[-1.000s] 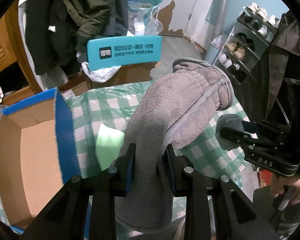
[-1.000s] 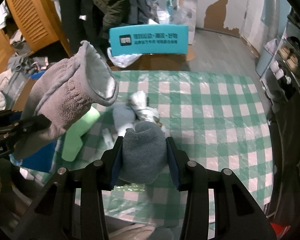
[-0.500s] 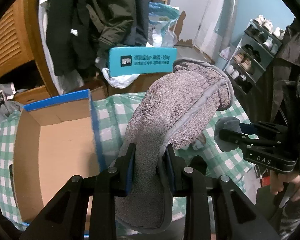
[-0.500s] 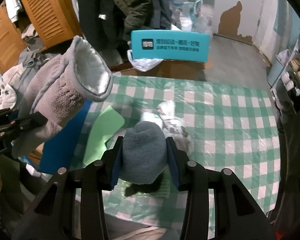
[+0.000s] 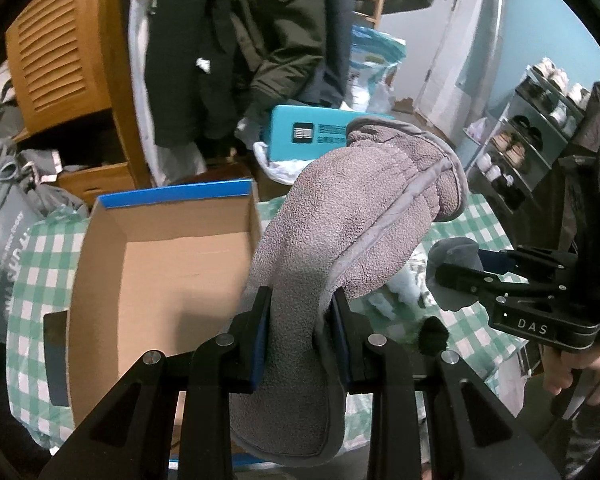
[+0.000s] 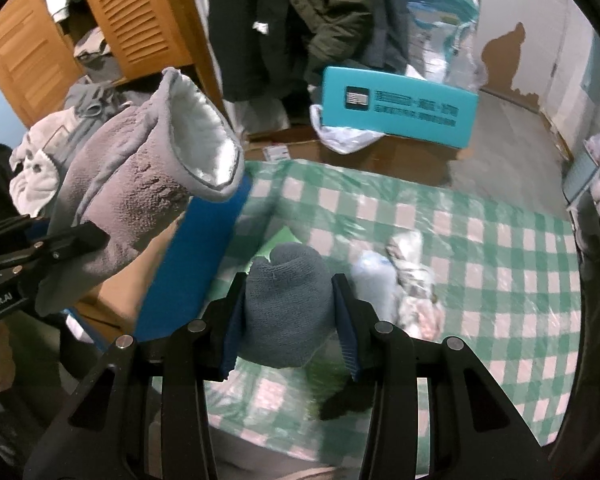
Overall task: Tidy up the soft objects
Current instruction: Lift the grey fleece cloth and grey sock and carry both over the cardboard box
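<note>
Now mid-carry: left gripper (image 5: 300, 334) clamps grey fleece mitten (image 5: 352, 216), right gripper (image 6: 286, 320) clamps blue-grey sock (image 6: 288, 308); next, prob. drop both into cardboard box (image 5: 160, 280).

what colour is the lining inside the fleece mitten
White, inside the grey mitten; the right wrist view shows it best.

A green-and-white checked tablecloth (image 6: 480, 240) covers the table. Beyond its far edge, at twelve o'clock, a teal box (image 6: 396, 108) with dark print sits on a brown carton, a white plastic bag (image 6: 344, 136) crumpled beneath it. Dark coats (image 5: 260, 40) hang behind. At ten o'clock stands an orange louvred cabinet (image 5: 60, 52). At two o'clock in the left wrist view, a shoe rack (image 5: 528, 140) holds pairs of shoes against a pale blue wall.
</note>
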### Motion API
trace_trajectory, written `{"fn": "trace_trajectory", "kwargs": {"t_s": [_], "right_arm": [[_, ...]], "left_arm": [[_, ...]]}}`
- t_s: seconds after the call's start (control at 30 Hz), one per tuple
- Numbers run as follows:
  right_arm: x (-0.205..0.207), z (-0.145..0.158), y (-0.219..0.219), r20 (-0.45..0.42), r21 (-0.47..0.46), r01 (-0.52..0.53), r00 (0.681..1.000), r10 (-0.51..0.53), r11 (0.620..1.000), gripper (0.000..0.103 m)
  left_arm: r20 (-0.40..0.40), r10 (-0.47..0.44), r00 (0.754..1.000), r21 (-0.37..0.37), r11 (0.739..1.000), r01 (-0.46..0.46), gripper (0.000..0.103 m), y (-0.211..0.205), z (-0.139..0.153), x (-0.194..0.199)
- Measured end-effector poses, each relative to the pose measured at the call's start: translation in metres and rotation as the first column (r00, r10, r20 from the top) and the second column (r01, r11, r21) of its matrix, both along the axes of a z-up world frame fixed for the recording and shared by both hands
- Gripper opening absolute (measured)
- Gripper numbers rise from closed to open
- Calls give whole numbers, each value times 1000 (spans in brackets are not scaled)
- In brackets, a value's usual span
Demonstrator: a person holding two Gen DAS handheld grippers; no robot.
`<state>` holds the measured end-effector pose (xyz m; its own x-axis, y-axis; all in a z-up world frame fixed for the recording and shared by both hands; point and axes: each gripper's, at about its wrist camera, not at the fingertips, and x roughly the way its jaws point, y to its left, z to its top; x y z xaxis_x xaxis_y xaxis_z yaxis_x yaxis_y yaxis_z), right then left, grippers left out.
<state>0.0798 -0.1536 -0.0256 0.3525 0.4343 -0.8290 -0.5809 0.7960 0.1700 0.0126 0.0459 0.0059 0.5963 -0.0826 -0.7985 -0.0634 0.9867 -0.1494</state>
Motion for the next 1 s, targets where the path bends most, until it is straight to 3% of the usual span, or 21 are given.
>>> {"fn": "trace_trajectory", "kwargs": {"t_s": [0.47, 1.0], "right_arm": [[-9, 1, 88, -9, -13, -134, 991, 134, 991, 38], [-19, -22, 172, -60, -51, -246, 968, 243, 968, 38]], "left_arm": [[-11, 117, 993, -10, 993, -117, 28, 62, -13, -17], [-95, 219, 971, -35, 974, -223, 29, 116, -50, -25]]}}
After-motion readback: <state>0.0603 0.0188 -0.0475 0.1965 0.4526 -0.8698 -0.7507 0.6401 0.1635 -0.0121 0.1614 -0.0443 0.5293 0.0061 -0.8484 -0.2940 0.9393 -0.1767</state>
